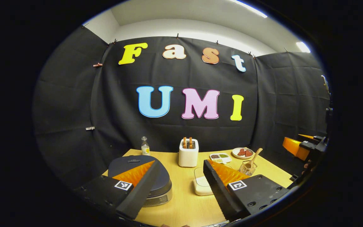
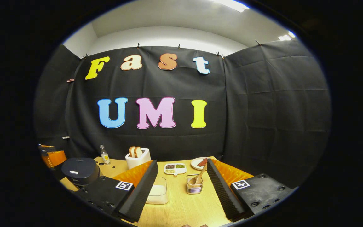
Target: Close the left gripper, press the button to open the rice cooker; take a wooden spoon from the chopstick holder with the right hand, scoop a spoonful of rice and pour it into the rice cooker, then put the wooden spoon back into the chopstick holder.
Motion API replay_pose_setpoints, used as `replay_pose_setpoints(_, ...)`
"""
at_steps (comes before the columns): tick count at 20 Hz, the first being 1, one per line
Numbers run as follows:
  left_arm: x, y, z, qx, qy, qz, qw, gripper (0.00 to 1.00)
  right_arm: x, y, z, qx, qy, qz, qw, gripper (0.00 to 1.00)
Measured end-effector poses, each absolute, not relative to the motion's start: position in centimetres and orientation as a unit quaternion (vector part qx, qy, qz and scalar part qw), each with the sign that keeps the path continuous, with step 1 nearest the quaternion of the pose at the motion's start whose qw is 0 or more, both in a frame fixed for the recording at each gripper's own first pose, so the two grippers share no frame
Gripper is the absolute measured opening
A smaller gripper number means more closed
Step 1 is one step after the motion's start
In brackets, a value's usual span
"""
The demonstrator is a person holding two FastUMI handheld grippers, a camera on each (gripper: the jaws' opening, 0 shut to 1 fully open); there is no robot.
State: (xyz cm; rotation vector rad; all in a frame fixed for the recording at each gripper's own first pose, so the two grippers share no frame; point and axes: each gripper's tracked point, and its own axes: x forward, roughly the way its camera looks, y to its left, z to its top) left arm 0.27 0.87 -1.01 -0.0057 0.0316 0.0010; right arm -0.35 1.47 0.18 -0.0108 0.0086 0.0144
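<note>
Two grippers hang above the wooden table (image 1: 181, 201), both with fingers spread wide and nothing between them. The left gripper (image 1: 178, 179) sits at the bottom of the left gripper view, its left finger overlapping the dark rice cooker (image 1: 161, 183) at lower left, whose lid is down. In the right gripper view the rice cooker (image 2: 80, 170) sits at the far lower left, and the right gripper (image 2: 181, 189) frames the chopstick holder (image 2: 194, 186) at lower centre, with the wooden spoon (image 2: 198, 178) leaning up out of it. A pale container of rice (image 2: 158, 192) lies just left of the holder, partly behind the right gripper's left finger.

By my judgement nothing is done yet, and the step in hand is shutting the left gripper. To do it well, bring the fingers fully together first so the tips form one blunt point, then centre that point over the small light bar on the lid, likely the button (image 2: 73, 172), and press straight down without sliding. Hold the right gripper back, away from the lid's swing.
</note>
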Motion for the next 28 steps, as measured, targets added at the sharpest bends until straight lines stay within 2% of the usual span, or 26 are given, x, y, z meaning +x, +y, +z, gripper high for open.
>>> replay_pose_setpoints(12,1.2,3.4,-1.0,-0.007,0.021,0.020,1.000,0.95,-0.7,2.8,0.0,-0.002,0.013,0.012,1.000,0.98)
replay_pose_setpoints(21,3.0,6.9,-2.2,-0.044,0.065,0.044,0.996,0.94,-1.1,2.6,-1.2,-0.001,0.028,0.004,1.000,0.98)
replay_pose_setpoints(23,3.6,7.7,-3.0,-0.044,0.082,0.039,0.995,0.85,-1.2,2.3,-1.5,-0.003,0.032,0.001,0.999,0.98)
replay_pose_setpoints(26,4.5,8.7,-3.9,-0.038,0.106,0.016,0.993,0.59,-1.6,1.7,-1.9,-0.004,0.035,-0.004,0.999,0.98)
replay_pose_setpoints(28,5.2,9.3,-4.6,-0.042,0.118,0.003,0.992,0.48,-1.9,1.3,-2.2,-0.004,0.039,-0.009,0.999,0.98)
